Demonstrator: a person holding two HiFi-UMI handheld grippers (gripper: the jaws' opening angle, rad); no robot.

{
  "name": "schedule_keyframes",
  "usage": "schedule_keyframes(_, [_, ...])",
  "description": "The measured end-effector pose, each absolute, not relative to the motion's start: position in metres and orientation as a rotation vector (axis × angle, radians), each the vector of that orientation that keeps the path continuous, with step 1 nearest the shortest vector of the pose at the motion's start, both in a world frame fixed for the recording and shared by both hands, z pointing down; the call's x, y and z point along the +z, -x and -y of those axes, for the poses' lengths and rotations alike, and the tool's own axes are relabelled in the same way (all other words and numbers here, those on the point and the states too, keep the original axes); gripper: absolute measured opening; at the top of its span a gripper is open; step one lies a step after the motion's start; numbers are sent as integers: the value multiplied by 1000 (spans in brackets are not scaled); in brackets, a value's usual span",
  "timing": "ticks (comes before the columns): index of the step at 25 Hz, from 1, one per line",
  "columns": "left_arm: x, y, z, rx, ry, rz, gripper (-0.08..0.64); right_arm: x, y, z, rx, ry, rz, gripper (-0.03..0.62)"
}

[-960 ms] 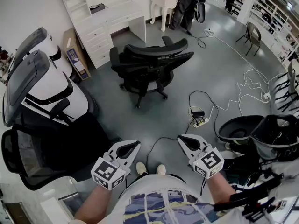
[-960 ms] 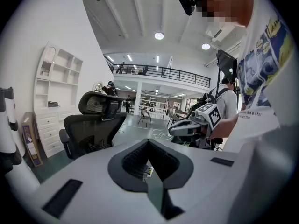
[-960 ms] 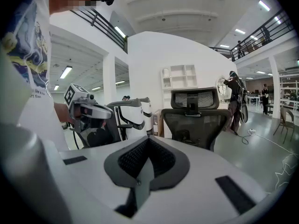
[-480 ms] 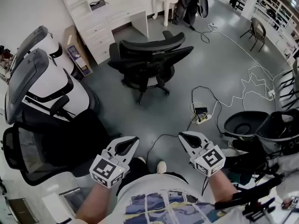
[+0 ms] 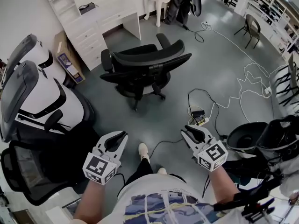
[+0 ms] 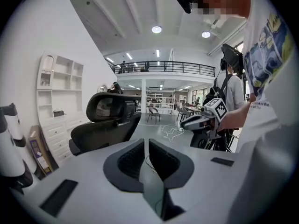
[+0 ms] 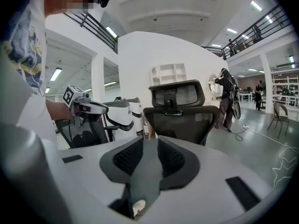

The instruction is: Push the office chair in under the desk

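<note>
The black mesh office chair [image 5: 145,66] stands on the grey floor, its backrest toward me and its seat toward the white desk [image 5: 100,20] at the back left, apart from it. Both grippers hover well short of the chair, over my feet. My left gripper [image 5: 119,138] is shut with nothing in it. The jaws of my right gripper [image 5: 189,130] are opening, with nothing between them. The chair [image 6: 110,120] also shows past the left gripper [image 6: 145,143] in its own view. In the right gripper view the chair [image 7: 180,111] rises straight beyond the right gripper [image 7: 149,146].
Two white-and-black chairs [image 5: 37,92] and a black mesh chair [image 5: 28,171] crowd the left side. A power strip with trailing cables [image 5: 198,118] lies on the floor right of the chair. Black seats [image 5: 247,134] stand at the right. A person [image 5: 180,1] stands at the back.
I have stepped forward, one foot now ahead. The chair and desk sit a little more to the left in view. Both grippers have spread slightly apart and the right jaws have parted.
</note>
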State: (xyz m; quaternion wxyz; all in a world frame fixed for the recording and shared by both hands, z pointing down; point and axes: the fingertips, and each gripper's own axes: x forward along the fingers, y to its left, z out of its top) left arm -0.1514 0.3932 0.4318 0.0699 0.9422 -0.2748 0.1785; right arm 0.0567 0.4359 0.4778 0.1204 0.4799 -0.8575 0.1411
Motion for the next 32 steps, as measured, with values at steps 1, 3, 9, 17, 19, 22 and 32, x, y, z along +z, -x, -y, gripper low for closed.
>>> schedule_keyframes(1, [433,154,-378,541,-2842,826,18,479,-60,-423,408,-1426,2484,139])
schedule_keyframes(3, [434,157,-346,541,-2853,821,42,480,-67,-398,374,-1455,2436,176])
schedule_keyframes(9, [441,165,-267,604,-2913,807,157,479,-93,-327,253,-1504,2265,191])
schedule_keyframes(17, [462,171,-192,805,-2990,810,212,487,-136,-250,115,-1475,2087,230])
schedule_keyframes(19, [465,170,-175,863,-3005,827,223,486,-148,-230,58,-1444,2052,238])
schedule_keyframes(22, [473,169,-148,993,-3014,858,250,484,-162,-198,-14,-1382,2008,256])
schedule_keyframes(32, [517,144,-104,1472,-2951,753,291,528,-203,-116,-299,-967,1836,299])
